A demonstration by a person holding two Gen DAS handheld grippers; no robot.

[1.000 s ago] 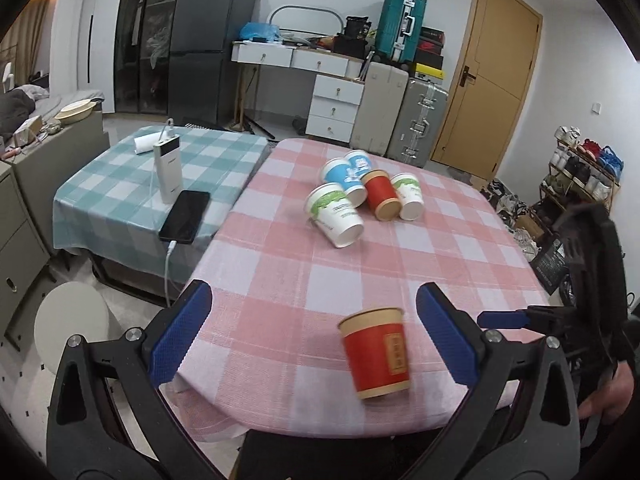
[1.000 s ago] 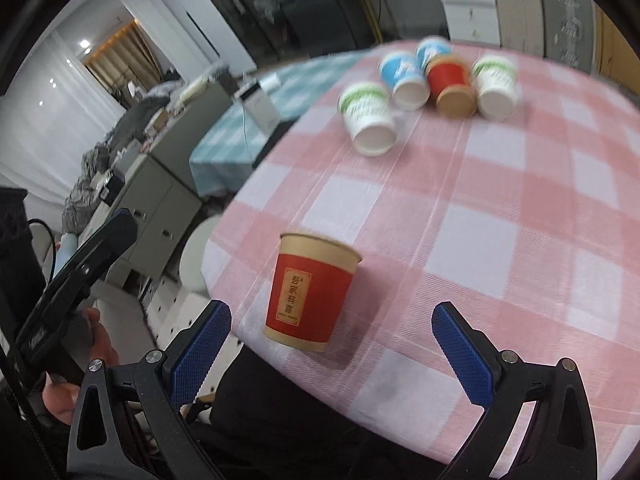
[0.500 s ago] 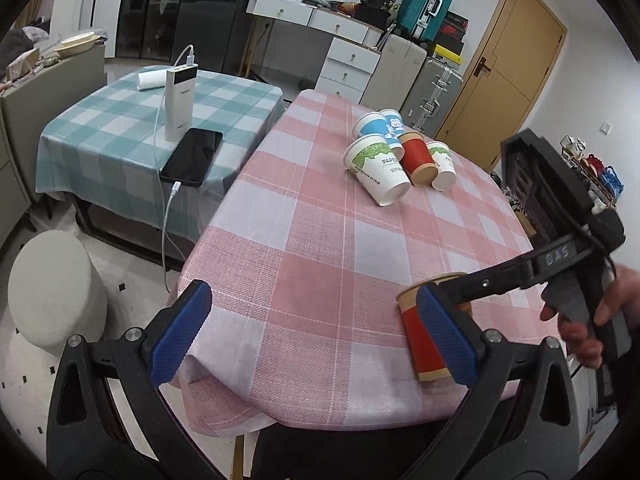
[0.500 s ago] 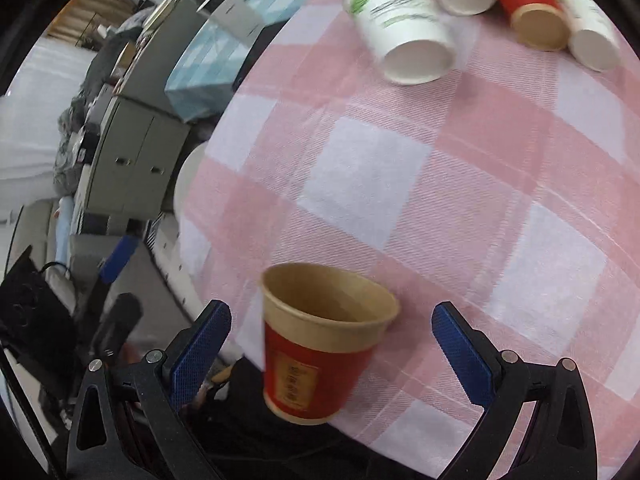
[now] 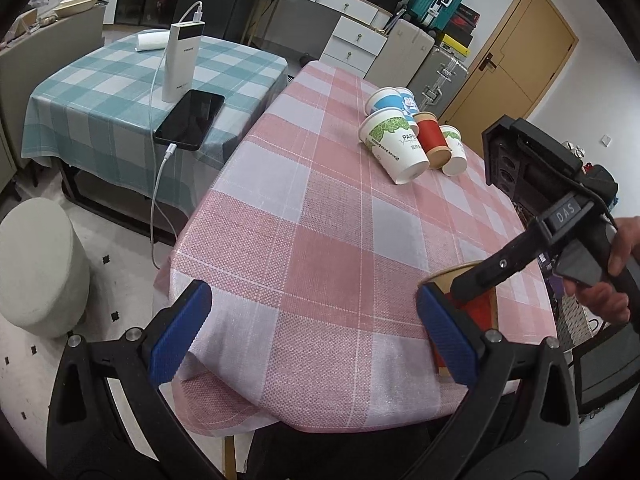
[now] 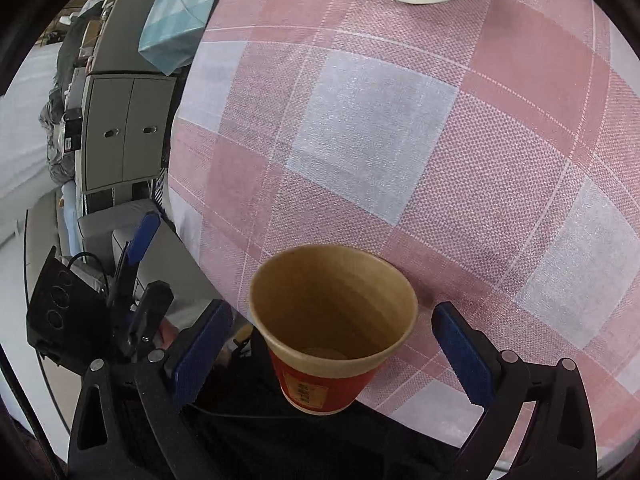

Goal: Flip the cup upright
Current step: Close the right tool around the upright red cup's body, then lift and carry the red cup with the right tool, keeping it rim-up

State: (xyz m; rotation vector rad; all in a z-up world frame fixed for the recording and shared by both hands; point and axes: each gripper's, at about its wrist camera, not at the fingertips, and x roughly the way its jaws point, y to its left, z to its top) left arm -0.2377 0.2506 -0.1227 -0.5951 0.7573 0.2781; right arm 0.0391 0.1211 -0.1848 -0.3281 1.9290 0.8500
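1. One red cup [image 6: 332, 332] stands mouth-up at the near edge of the surface [image 6: 400, 128], between the spread jaws of the right gripper [image 6: 332, 356]; neither pad touches its wall.
2. A second ago the same cup already stood upright, with the right gripper farther back and lower; now the camera looks down into the brown inside, so the gripper has come up and over it.
3. In the left wrist view the cup [image 5: 476, 304] shows half hidden behind the left gripper's near pad and the right gripper's finger [image 5: 496, 264], which lies across its rim.
4. The left gripper [image 5: 312, 336] has swung away to the left since a second ago, when the cup sat between its pads; its jaws are wide apart and hold nothing.
5. A hand [image 5: 620, 268] grips the right tool's handle.
6. Judged from this, the cup nearest the edge needs no flip; whether the right gripper is letting go or about to take it cannot be told.
7. Four cups [image 5: 412, 140] lie on their sides in a cluster farther up the surface, well apart, so the work probably goes there next.
8. The red cup sits close to the edge, and a nudge could tip it off.
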